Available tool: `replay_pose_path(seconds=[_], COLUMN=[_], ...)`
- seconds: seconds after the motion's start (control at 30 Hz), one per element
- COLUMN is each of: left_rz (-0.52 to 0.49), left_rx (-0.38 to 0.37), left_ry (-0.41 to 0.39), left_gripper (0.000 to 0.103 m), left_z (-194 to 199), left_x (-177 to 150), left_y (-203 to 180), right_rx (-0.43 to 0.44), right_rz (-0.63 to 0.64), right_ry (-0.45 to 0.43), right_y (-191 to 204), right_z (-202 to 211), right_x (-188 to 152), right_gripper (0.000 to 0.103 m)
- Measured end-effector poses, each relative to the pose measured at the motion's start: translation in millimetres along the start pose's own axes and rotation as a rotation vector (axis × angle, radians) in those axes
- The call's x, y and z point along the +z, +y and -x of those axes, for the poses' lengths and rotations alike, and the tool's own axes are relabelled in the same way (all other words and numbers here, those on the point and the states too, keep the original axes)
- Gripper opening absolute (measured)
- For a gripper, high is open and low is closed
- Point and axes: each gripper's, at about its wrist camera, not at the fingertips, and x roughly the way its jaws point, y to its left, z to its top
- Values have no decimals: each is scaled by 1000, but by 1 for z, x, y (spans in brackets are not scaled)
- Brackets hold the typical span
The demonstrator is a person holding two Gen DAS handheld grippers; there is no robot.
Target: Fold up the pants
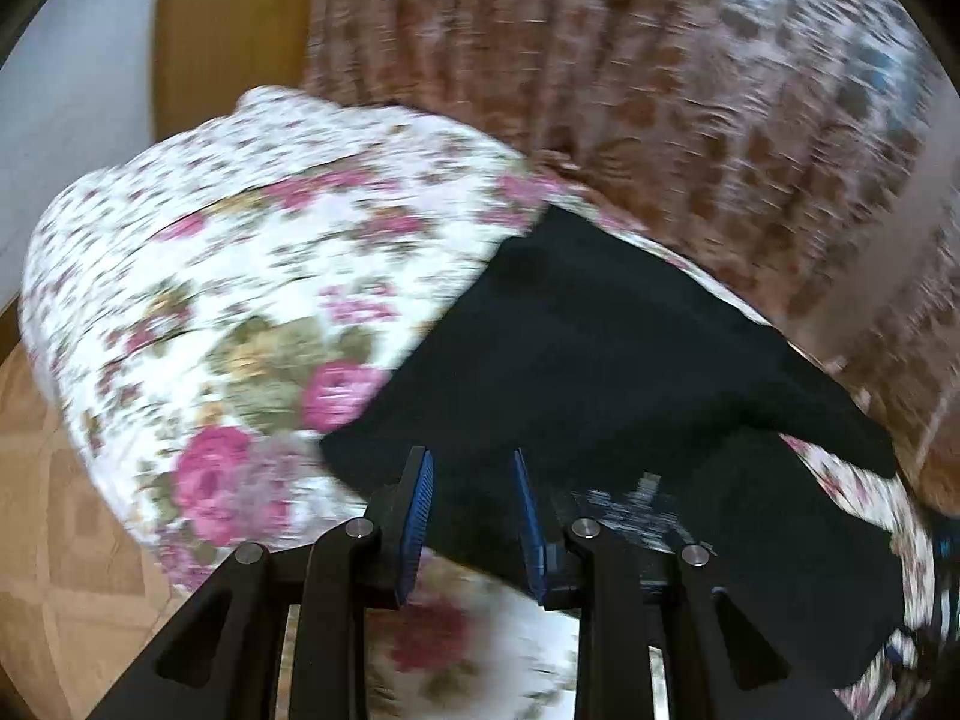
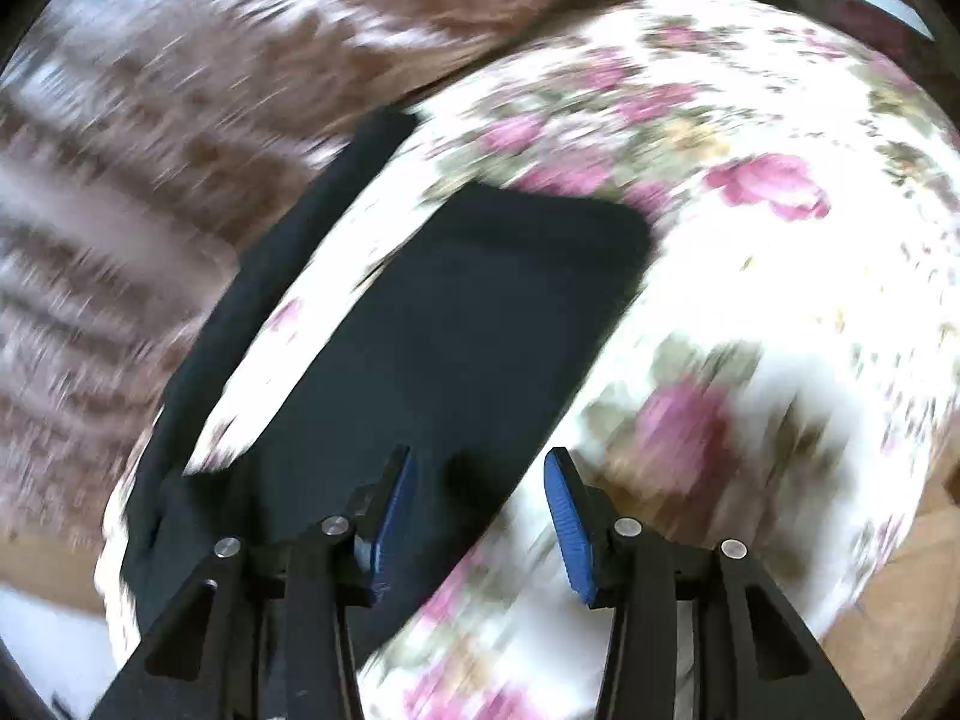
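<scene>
Pants (image 1: 600,360): black, lying flat on the floral cloth (image 1: 240,252) covering the bench, near its edge.
Left gripper (image 1: 474,516): fingers narrowly parted, holding nothing.
Right gripper (image 2: 480,516): fingers parted wider, empty.

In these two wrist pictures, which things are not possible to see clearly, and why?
- Left wrist view: the near edge of the black pants is hidden behind the left tongs.
- Left wrist view: the pale mark on the pants is smeared by motion blur; unreadable.
- Right wrist view: the pants' near part is covered by the right tongs and cut by the lens rim.
- Both views: the floral cloth and brown patterned fabric are blurred; no fine detail.
</scene>
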Motion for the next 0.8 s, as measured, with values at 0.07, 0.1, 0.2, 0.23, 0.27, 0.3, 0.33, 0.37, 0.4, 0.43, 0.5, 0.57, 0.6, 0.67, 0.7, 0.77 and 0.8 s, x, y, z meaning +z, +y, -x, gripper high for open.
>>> replay_pose_path(seconds=[0.07,0.1,0.2,0.23,0.27,0.3,0.33,0.37,0.4,0.43,0.5,0.57,0.6,0.67,0.7,0.77,0.8], left_rz=[-52,-67,-139,-157,-180,-198,-220,-238,-258,-276,-298,-315,-324,-337,-346,-354,-365], left_rx=[-49,-61,-116,-125,-140,-152,-161,-164,-167,-175,-186,-185,-179,-167,-158,-138,-135], left_ry=[5,5,18,25,36,43,50,55,61,69,85,103,116,144,160,182,193], left_gripper=[27,27,27,27,27,27,27,27,27,27,27,27,27,27,27,27,27], left_z=[2,0,-3,-4,-7,-7,-8,-8,-11,-13,-17,-21,-25,-32,-35,-42,-45], left_x=[-1,-1,-7,-9,-12,-15,-18,-22,-24,-27,-34,-38,-41,-46,-50,-56,-60], left_y=[-20,-29,-61,-69,-78,-84,-91,-97,-104,-110,-118,-122,-124,-127,-127,-127,-127], right_rx=[-49,-53,-73,-75,-78,-79,-76,-72,-72,-89,-123,-164,-179,-182,-193,-215,-222], right_rz=[-50,-64,-79,-73,-66,-57,-46,-35,-17,11,35,42,32,1,-2,-11,-20], right_ry=[-8,-10,-19,-14,-11,-16,-32,-46,-65,-91,-121,-156,-163,-158,-151,-124,-114], right_y=[-6,-9,-15,-14,-13,-11,-9,-9,-7,-5,-5,-14,-21,-38,-43,-54,-59], right_z=[-14,-19,-32,-36,-36,-33,-26,-21,-12,1,14,31,42,49,48,40,34], right_x=[17,24,43,48,49,51,50,48,48,45,44,40,37,29,26,18,14], right_gripper=[45,44,33,19,10,10,8,8,8,7,7,7,7,7,7,7,7])
